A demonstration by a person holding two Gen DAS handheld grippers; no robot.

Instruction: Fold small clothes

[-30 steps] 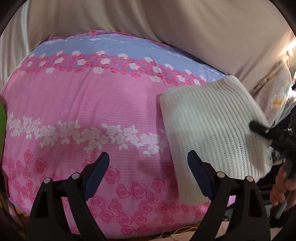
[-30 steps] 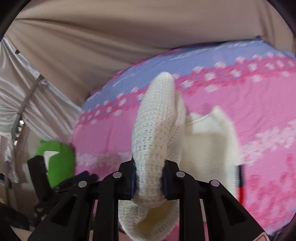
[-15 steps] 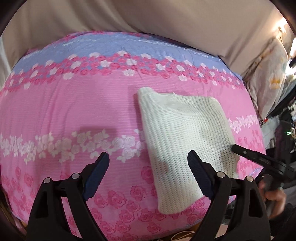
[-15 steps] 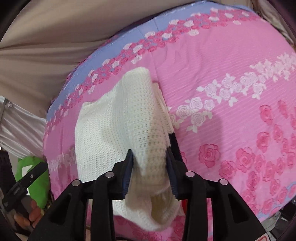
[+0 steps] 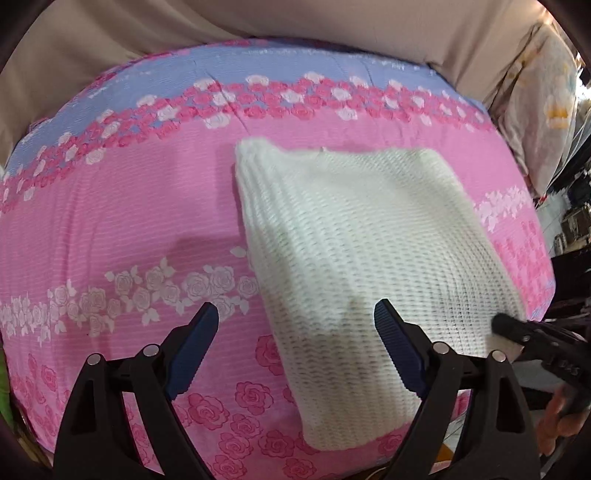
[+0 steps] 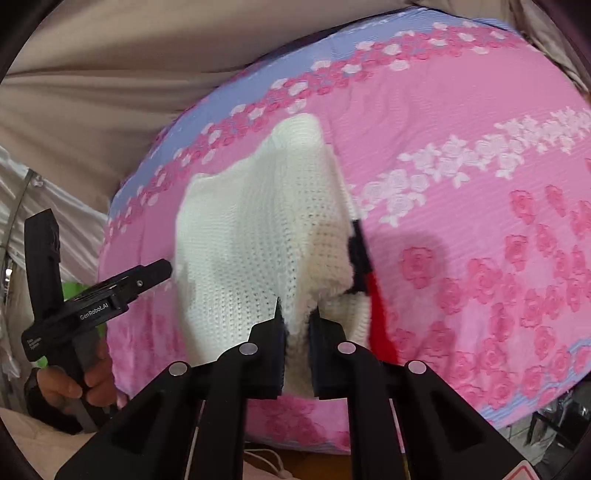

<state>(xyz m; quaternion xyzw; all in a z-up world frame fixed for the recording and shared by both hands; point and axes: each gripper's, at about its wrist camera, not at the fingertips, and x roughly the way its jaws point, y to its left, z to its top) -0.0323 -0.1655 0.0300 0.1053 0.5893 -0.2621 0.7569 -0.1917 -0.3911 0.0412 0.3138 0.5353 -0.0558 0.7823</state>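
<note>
A cream knitted garment [image 5: 351, 229] lies folded on the pink floral bedsheet [image 5: 110, 221]. My left gripper [image 5: 295, 310] hovers open over the garment's near left edge, one finger over the sheet, the other over the knit. In the right wrist view my right gripper [image 6: 297, 314] is closing its jaws on a bunched edge of the garment [image 6: 251, 229], and knit fills the gap between the pads. A red and black part [image 6: 375, 302] shows beneath the garment's right side. The right gripper's tip [image 5: 517, 332] sits at the garment's near right corner.
Beige fabric [image 5: 295, 22] rises behind the bed. A patterned pillow [image 5: 543, 103] leans at the far right. A green object [image 6: 70, 291] sits beyond the bed's left edge, behind the left gripper [image 6: 155, 271] and the hand [image 6: 74, 384] holding it.
The right gripper has lowered the raised knit onto the bed, and its jaws loosened, then narrowed on the edge. The left gripper has come down closer over the garment's left edge.
</note>
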